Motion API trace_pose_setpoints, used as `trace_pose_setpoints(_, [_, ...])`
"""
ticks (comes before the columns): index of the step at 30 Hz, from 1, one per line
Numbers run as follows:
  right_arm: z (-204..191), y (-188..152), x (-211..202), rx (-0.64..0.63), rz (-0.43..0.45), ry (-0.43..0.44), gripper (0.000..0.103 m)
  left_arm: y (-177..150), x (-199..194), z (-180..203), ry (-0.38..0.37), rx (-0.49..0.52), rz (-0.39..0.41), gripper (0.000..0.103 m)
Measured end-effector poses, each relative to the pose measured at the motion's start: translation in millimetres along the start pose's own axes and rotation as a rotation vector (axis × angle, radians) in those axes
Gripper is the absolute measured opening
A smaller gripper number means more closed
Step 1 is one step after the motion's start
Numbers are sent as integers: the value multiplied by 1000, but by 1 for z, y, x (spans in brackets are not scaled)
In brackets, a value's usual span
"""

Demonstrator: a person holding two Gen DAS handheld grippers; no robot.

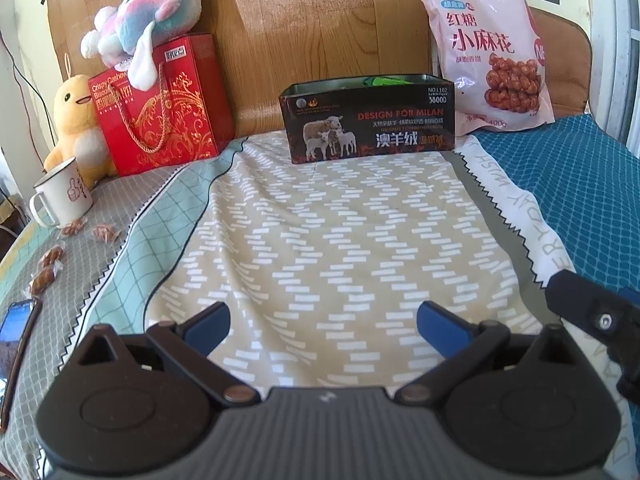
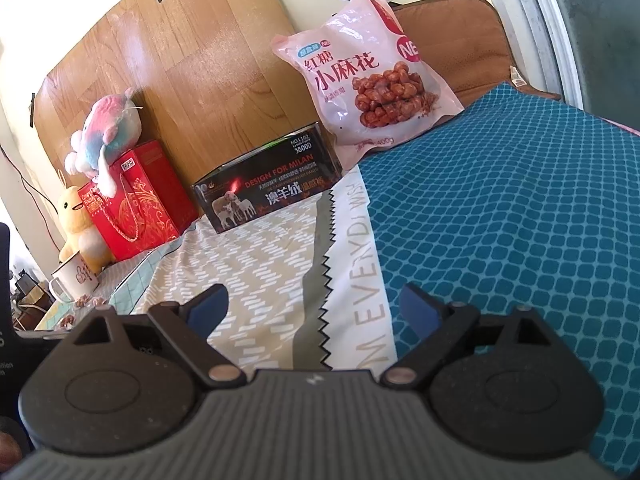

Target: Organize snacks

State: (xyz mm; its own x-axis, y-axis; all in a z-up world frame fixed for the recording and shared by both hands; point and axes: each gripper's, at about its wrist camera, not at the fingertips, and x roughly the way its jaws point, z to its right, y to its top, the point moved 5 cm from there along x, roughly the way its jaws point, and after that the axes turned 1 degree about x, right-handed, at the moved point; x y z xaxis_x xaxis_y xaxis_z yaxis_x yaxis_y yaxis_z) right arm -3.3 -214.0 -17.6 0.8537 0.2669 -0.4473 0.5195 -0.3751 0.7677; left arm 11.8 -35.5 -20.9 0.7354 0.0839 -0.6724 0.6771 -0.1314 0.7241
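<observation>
Now both grippers are hovering empty over the bed, short of the snacks.

Seen from the left wrist, the left gripper (image 1: 323, 326) is holding its blue-padded jaws wide apart over the beige zigzag bedspread (image 1: 320, 240). The small wrapped brown twist snacks (image 1: 52, 258) are lying scattered near the bed's left edge, well left of these jaws, beside a white enamel mug (image 1: 62, 194). The open black rectangular tin (image 1: 368, 120) is sitting straight ahead at the bed's far edge, long side facing the camera, against a wooden headboard (image 1: 300, 20). From the right wrist, the right gripper (image 2: 314, 312) is likewise gaping and empty, over the seam with the teal patterned cover (image 2: 500, 220); the pink sealed snack bag (image 2: 368, 76) is leaning ahead of it. I judge the left gripper nearer the loose snacks.
</observation>
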Motion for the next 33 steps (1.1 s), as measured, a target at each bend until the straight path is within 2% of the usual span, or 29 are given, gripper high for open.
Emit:
trace_pose_setpoints(9, [1,-1,1,0,-5,4,95,-9,11,-2,-10,-18,-51,103])
trace_pose_setpoints(24, [1,-4,2,2,-16,6,95,-10,13,-5,-36,-52,-61,103])
trace_pose_setpoints(33, [0,-4,2,4,-16,5,95,-12,15,-11,-76,-88,-76,103])
